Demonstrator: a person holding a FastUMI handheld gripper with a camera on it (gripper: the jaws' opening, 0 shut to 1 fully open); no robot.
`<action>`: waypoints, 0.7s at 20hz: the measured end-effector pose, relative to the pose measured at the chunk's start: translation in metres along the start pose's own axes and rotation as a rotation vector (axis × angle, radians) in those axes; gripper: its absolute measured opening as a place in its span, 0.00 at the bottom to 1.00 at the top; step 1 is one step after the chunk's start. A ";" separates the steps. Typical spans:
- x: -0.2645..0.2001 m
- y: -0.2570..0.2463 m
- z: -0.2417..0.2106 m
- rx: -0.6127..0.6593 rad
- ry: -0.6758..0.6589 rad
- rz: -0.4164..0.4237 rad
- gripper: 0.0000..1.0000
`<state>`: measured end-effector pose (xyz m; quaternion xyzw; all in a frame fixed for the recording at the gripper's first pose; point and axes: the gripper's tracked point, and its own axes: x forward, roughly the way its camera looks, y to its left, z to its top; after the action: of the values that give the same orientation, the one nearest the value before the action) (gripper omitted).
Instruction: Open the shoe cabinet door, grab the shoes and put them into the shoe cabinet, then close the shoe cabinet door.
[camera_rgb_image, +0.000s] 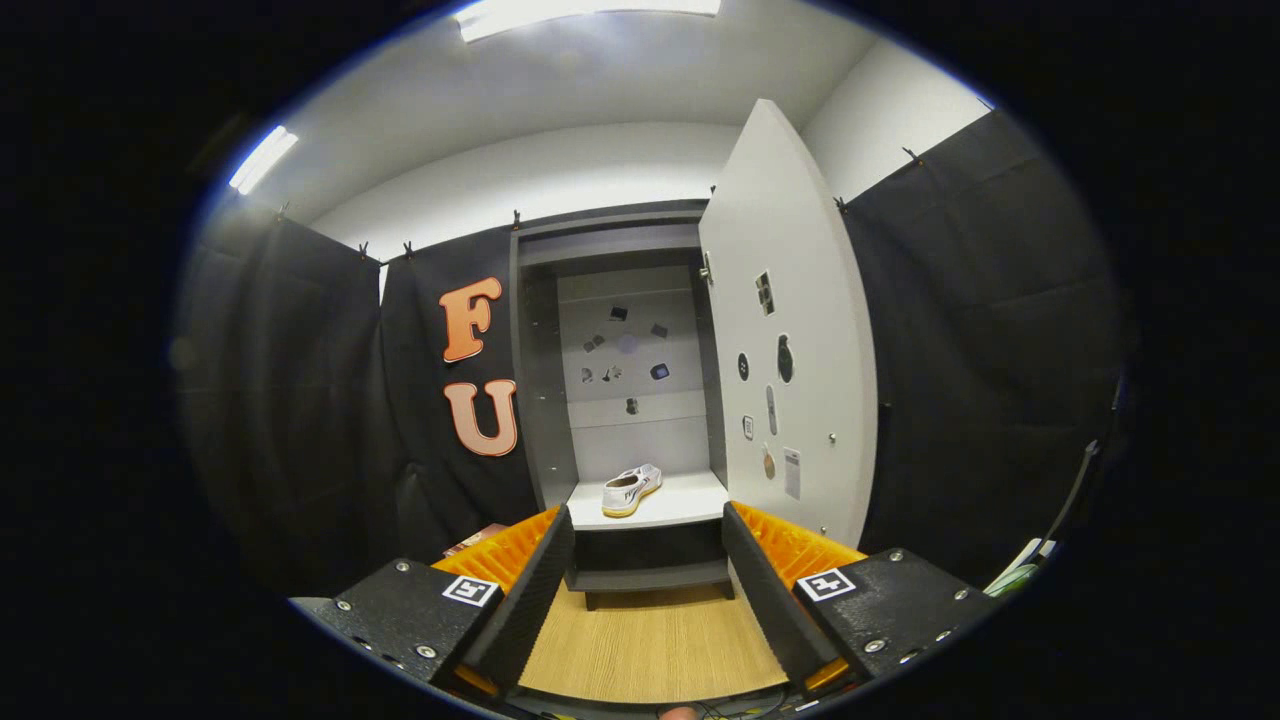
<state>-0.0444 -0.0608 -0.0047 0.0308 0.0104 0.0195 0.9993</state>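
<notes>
gripper (648, 560) wide, empty | cabinet door (790, 330) swung open | shoe (631, 490) near shelf (690, 505) front edge

Tool (648, 545) — fingers apart, empty

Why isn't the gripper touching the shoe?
Apart. In the gripper view the gripper is open with nothing between its fingers, and the shoe sits beyond them on the cabinet shelf, with wooden floor in between.
</notes>
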 end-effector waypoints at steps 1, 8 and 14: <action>-0.001 -0.010 0.001 -0.001 -0.002 -0.013 0.93; -0.015 -0.090 0.006 0.016 -0.008 -0.115 0.93; 0.003 -0.158 -0.004 0.062 0.017 -0.132 0.93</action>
<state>-0.0356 -0.2180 -0.0187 0.0606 0.0215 -0.0465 0.9968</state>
